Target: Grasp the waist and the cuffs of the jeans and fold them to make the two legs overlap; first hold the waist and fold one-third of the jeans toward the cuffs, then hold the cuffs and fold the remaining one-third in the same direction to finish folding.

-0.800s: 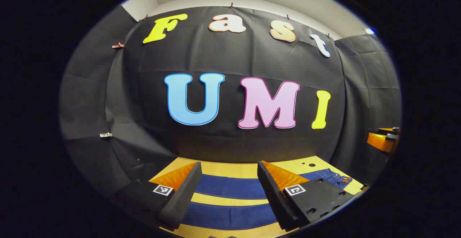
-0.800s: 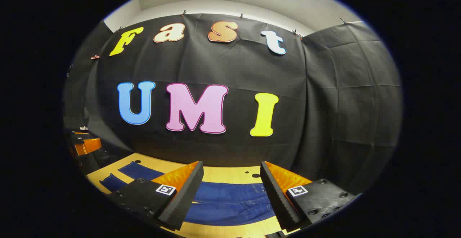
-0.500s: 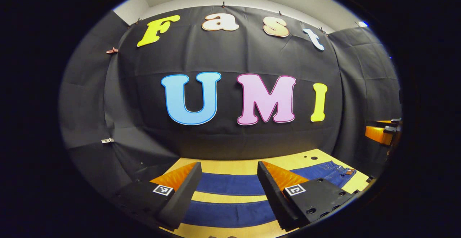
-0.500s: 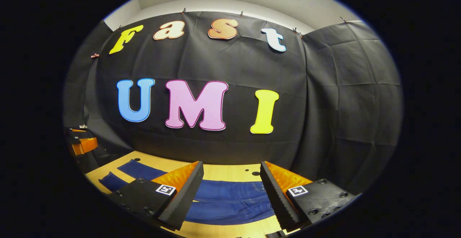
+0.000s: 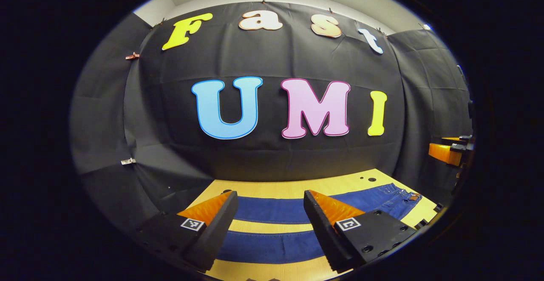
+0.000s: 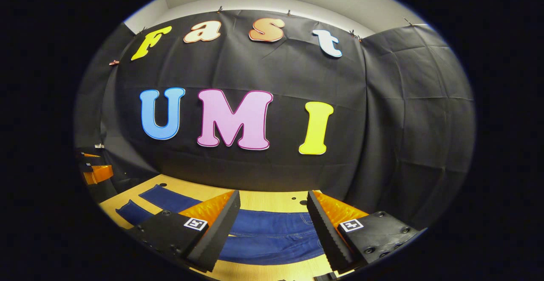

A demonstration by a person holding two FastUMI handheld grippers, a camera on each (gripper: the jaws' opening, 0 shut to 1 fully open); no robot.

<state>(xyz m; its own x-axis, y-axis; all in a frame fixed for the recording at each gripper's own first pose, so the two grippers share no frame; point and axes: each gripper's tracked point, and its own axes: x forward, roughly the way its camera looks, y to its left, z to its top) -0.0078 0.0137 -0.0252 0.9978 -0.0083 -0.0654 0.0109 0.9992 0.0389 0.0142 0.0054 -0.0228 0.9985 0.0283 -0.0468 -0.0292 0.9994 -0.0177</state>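
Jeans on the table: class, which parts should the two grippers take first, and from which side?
The jeans lie flat, legs apart. Probably from above: right gripper pinches the waist edge, left gripper the cuffs, at the near leg's outer edge, since flat cloth offers only edges.

In the left gripper view, the left gripper (image 5: pixel 267 225) is held level and points forward, with its two fingers spread wide apart and nothing between them. The right gripper (image 5: pixel 450 151) appears far off at the right edge of this view. In the right gripper view, the right gripper (image 6: pixel 272 228) has the same pose, fingers wide apart and holding nothing. The left gripper (image 6: pixel 95 170) appears at the left edge.
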